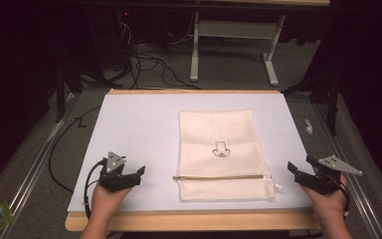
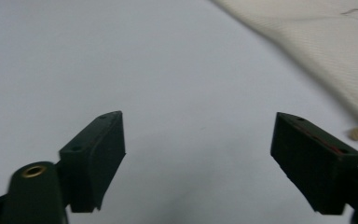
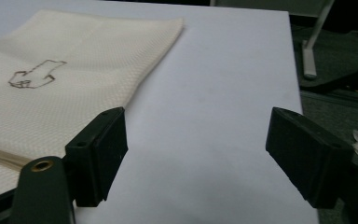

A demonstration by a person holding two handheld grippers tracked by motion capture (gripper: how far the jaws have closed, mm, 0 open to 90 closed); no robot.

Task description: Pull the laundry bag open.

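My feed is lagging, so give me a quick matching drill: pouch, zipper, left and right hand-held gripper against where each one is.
Things:
1. cream pouch
2. zipper
3. left hand-held gripper
4. right hand-held gripper

Places or states:
A. open, at the pouch's right
B. flat at the sheet's middle
C. open, at the pouch's left
D. runs across the pouch near its near edge

Pairs: 1-B, 2-D, 3-C, 4-A

Cream mesh bag (image 1: 221,149) at the table's centre, small black line drawing (image 1: 221,149) on it, tan zip (image 1: 222,177) towards 6 o'clock, pale lilac-white table sheet (image 1: 139,129) (light wood edge), black left gripper (image 1: 140,174) at 8 o'clock, black right gripper (image 1: 298,170) at 4 o'clock, grey plates on both.
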